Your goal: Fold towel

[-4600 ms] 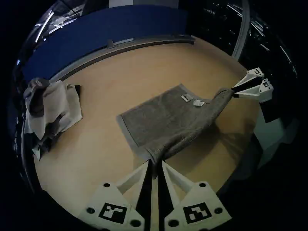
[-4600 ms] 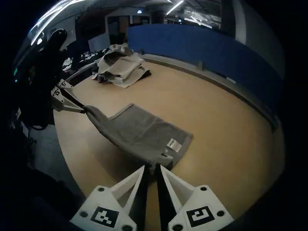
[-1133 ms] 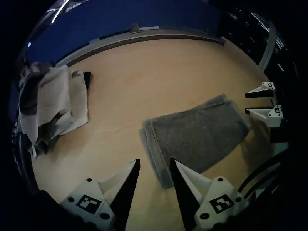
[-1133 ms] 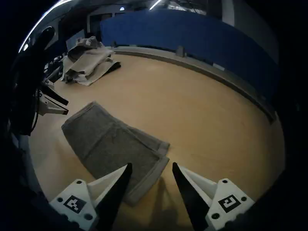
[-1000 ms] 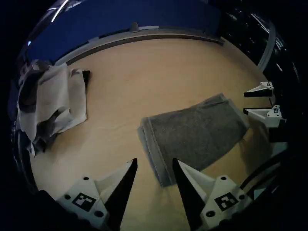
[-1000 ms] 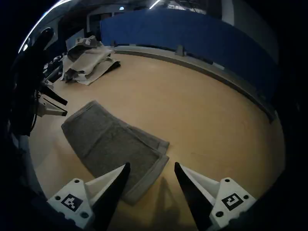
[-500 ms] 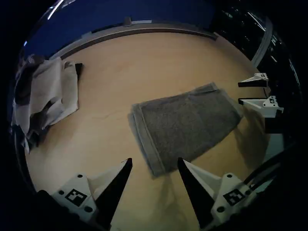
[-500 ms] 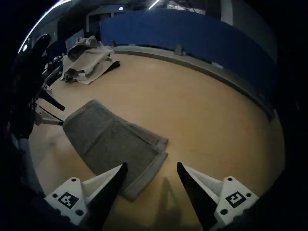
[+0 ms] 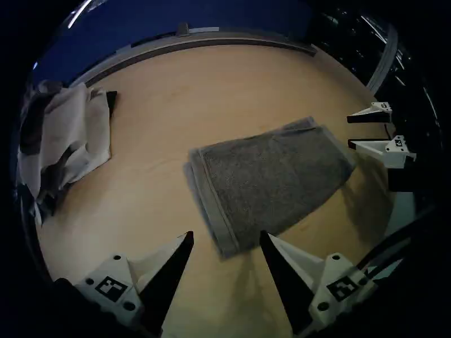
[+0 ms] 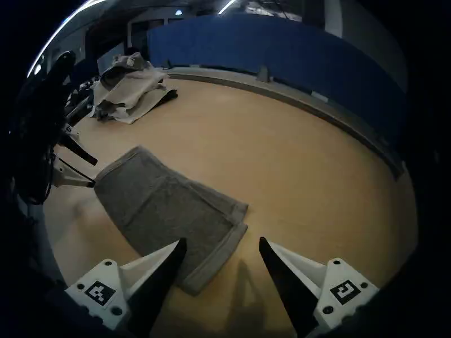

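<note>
A light wooden table [image 9: 225, 84] curves under dim light, with a blue partition [image 9: 169, 17] along its far edge at the top of the frame. In the left gripper view, the left gripper [image 9: 225, 235] sits at the bottom centre with its two white fingers spread wide and nothing between them. Their tips hang just over the near short edge of the towel [image 9: 270, 180], and I cannot tell whether they touch it. The grey towel lies folded in a flat rectangle across the middle of the frame, its layered hem facing this gripper. At its far end, on the right edge of the frame, the right gripper [image 9: 349, 132] points inward, fingers apart and empty, the lower tip just beside the towel. A pile of pale cloths [image 9: 62, 141] lies well apart at the left. In the right gripper view, the right gripper [image 10: 221, 241] is at the bottom centre, also wide open and holding nothing, with the left finger over the folded towel's [image 10: 163, 208] stacked end. The towel runs toward the left edge, where the left gripper [image 10: 93, 172] stands open right at its end. The cloth pile [image 10: 132, 87] sits in the upper left.
</note>
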